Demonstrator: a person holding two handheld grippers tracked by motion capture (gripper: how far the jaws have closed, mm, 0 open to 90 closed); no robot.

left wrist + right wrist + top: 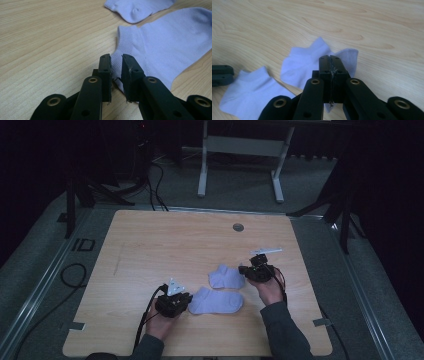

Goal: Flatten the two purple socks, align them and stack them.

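Two pale lilac fabric ankle socks on the light wooden surface.

We see the left tool, jaws slightly spread, straddling the cuff edge of the nearer sock. The right tool, jaws pressed together, pinches the farther sock. The socks lie just beside each other.
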